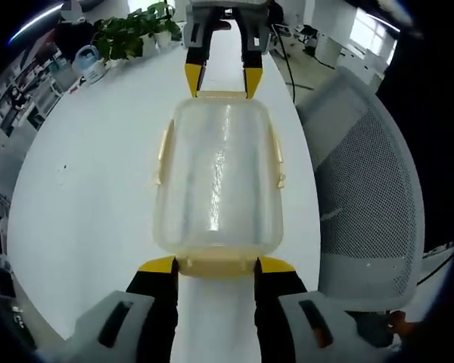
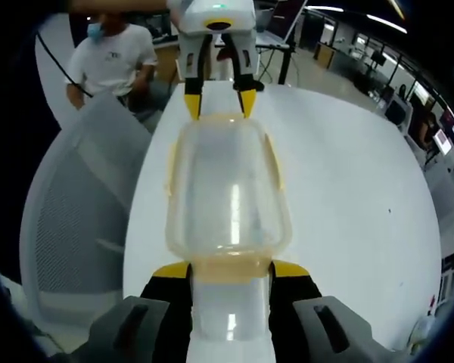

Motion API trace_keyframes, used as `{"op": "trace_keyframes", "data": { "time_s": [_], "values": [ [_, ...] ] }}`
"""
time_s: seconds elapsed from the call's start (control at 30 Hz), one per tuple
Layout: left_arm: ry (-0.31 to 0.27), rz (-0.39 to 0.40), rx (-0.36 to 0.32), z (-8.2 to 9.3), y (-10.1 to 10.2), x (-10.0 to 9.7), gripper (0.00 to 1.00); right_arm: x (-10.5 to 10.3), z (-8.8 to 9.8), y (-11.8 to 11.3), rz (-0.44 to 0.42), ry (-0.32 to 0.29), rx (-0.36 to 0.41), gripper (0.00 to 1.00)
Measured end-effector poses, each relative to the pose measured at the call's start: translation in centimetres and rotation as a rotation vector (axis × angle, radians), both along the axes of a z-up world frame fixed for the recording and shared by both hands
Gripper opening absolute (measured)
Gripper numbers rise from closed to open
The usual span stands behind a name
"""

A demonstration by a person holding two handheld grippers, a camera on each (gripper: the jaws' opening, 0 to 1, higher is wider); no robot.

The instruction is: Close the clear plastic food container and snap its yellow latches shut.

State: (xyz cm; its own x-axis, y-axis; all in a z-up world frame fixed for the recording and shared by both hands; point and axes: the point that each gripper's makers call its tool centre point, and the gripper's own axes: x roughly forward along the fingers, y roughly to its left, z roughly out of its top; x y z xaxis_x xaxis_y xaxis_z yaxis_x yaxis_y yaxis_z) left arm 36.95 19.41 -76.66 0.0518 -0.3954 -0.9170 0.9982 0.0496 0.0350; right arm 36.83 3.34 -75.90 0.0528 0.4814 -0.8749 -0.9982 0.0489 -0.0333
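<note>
The clear plastic container [image 1: 216,181] [image 2: 227,189] lies on the white table [image 1: 91,174] [image 2: 348,174] with its lid on top. Yellow side latches [image 1: 276,155] [image 2: 171,166] run along both long sides. My left gripper [image 1: 217,266] [image 2: 217,102] stands at one short end, jaws apart, its yellow tips flanking the end latch [image 1: 216,265]. My right gripper [image 2: 231,271] [image 1: 222,79] stands at the opposite end in the same way, tips either side of that end's latch [image 2: 231,266]. Whether the latches are snapped down is not clear.
A grey mesh office chair [image 1: 363,189] [image 2: 68,212] stands close against the table edge beside the container. Potted plants [image 1: 132,34] sit at the table's far end. A person in a white shirt [image 2: 117,53] sits beyond the chair.
</note>
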Motion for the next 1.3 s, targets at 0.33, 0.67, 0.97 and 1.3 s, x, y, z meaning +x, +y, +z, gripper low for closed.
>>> {"op": "trace_keyframes", "data": {
  "time_s": [0.33,0.67,0.97,1.3],
  "values": [
    [0.006,-0.001,-0.008,-0.2,-2.2,-0.5,0.39,-0.4,-0.3,-2.2,-0.003,0.002,-0.008,0.38],
    [0.008,-0.003,-0.006,-0.5,-4.1,-0.4,0.39,-0.5,-0.5,-4.1,-0.008,0.003,-0.006,0.38],
    [0.013,-0.01,-0.011,-0.8,-6.1,-0.7,0.39,-0.8,-1.1,-6.2,-0.015,0.007,-0.013,0.38],
    [0.012,-0.017,-0.01,-0.9,-8.0,-0.6,0.39,-0.8,-1.3,-8.2,-0.023,0.006,-0.017,0.38]
  ]
}}
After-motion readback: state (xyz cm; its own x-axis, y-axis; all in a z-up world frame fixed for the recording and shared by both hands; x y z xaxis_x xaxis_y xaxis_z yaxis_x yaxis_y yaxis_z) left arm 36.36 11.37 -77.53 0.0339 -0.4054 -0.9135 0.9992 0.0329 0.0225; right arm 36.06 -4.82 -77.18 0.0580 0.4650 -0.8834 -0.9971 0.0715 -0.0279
